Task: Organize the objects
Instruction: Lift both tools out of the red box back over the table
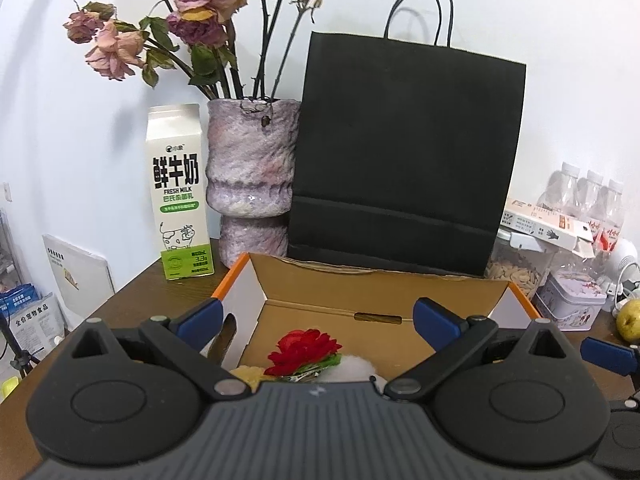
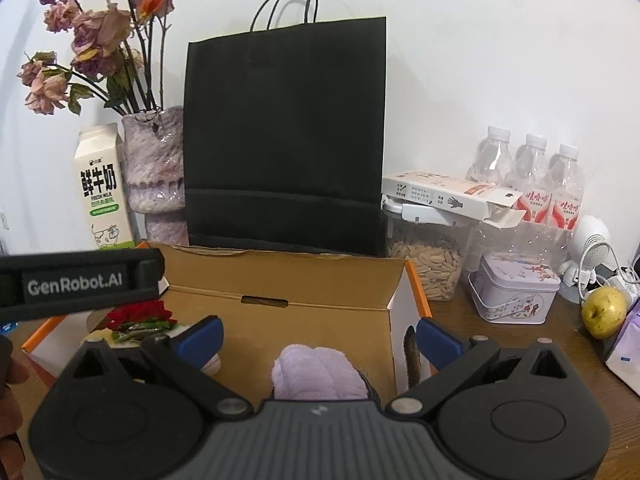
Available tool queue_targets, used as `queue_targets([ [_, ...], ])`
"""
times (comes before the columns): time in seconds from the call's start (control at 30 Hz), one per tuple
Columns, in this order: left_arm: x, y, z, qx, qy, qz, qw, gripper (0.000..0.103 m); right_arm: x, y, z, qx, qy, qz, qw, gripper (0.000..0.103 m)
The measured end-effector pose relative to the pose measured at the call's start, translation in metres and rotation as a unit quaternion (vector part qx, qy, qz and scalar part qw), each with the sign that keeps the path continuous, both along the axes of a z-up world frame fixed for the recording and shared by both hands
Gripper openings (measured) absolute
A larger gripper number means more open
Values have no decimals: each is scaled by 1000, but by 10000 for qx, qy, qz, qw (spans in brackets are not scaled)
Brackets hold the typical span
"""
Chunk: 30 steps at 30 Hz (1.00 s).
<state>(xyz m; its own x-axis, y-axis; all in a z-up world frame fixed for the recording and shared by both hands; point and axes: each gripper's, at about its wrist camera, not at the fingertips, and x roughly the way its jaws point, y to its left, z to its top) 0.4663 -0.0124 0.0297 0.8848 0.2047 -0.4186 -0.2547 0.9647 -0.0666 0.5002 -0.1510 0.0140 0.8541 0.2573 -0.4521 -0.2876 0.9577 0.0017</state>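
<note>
Nearest in the left wrist view, the left gripper (image 1: 316, 318) hangs over the near edge of the box (image 1: 360, 280), its blue fingers (image 1: 200, 318) wide apart and holding nothing. Below it, at the near left of the box floor, lies a red flower (image 1: 304, 350) with a white tuft (image 1: 352, 368) touching its right side and a pale yellow bit (image 1: 250, 374) at its left.

In the right wrist view the right gripper (image 2: 318, 340) hovers over the near right part of the same box (image 2: 280, 280), its fingers likewise spread and empty. A lilac cloth (image 2: 316, 376) sits on the box floor between them, partly hidden by the gripper body. The flower (image 2: 138, 314) shows at the box's left, under the black strap (image 2: 76, 282) of the other gripper.

The box stands open on a brown table (image 2: 500, 340). Just behind it a black bag (image 1: 404, 152) stands upright at the table's far edge. Left of the bag are a vase (image 1: 252, 176) of dried roses (image 1: 192, 12) and, beside it, a milk carton (image 1: 178, 192). To the right of the box are a seed jar (image 2: 424, 264), a tin (image 2: 514, 286), a pear (image 2: 604, 312) and, farthest back, three bottles (image 2: 528, 176).
</note>
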Motion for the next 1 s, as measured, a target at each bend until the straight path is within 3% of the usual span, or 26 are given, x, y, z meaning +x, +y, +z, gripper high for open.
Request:
queue_targets([
  [0.43,-34,-1,7,20,-53,-76,10000,103,-33,-10,9,-43,-127,35,9999,103],
  [1.0,-107,-3,13,143,-239,-302,9992,103,-113,-23,14,-172,-393,266,9987,103],
])
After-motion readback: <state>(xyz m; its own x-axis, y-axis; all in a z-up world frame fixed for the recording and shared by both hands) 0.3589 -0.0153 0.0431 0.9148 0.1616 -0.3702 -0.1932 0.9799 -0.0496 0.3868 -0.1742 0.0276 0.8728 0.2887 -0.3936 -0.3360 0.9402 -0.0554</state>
